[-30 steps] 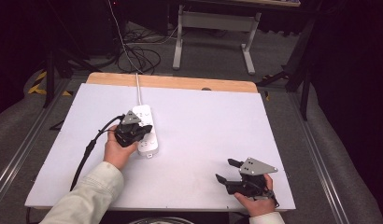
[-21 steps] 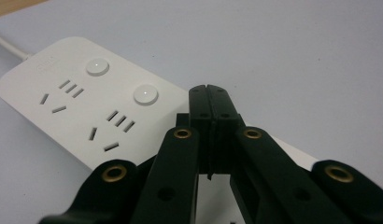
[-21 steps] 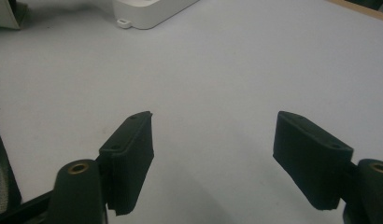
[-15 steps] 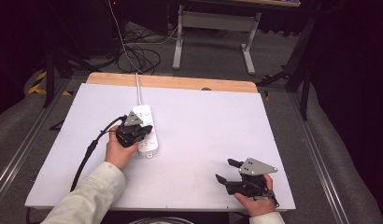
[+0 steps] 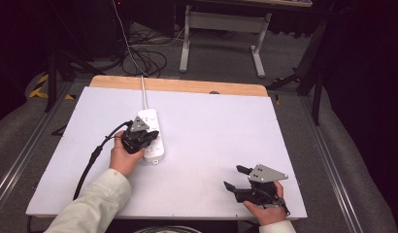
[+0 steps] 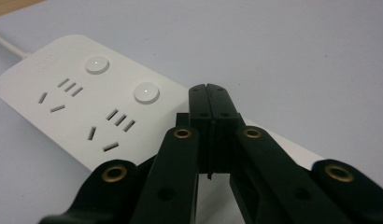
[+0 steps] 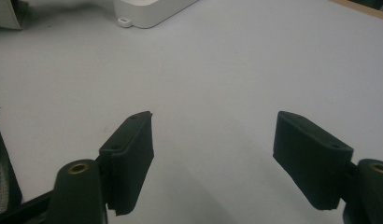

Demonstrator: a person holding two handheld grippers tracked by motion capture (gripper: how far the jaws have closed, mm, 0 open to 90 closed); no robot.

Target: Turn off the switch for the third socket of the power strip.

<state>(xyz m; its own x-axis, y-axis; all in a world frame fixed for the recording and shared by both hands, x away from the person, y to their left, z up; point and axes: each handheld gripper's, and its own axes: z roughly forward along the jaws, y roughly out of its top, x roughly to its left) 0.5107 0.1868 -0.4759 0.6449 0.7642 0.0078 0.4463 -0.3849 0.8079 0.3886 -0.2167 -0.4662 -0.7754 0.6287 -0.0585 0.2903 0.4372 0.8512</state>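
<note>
We bring the left tool down on the power strip's switch buttons

The white power strip point(image 5: 151, 136) lies left of centre on the white worktop point(image 5: 211, 131), its cord point(image 5: 143, 92) running off the far edge. In the left gripper view we see two round buttons point(image 6: 146, 93), each with a socket group beside it; we cannot tell whether either is on. Our left tool point(image 6: 209, 95), jaws pressed together and pinching nothing, sits low over the strip just beside the nearer button, so we judge the press is about to happen or under way, not finished. Our right tool point(image 5: 234, 177) rests well apart near the worktop's near right corner, jaws spread wide and empty.
</note>
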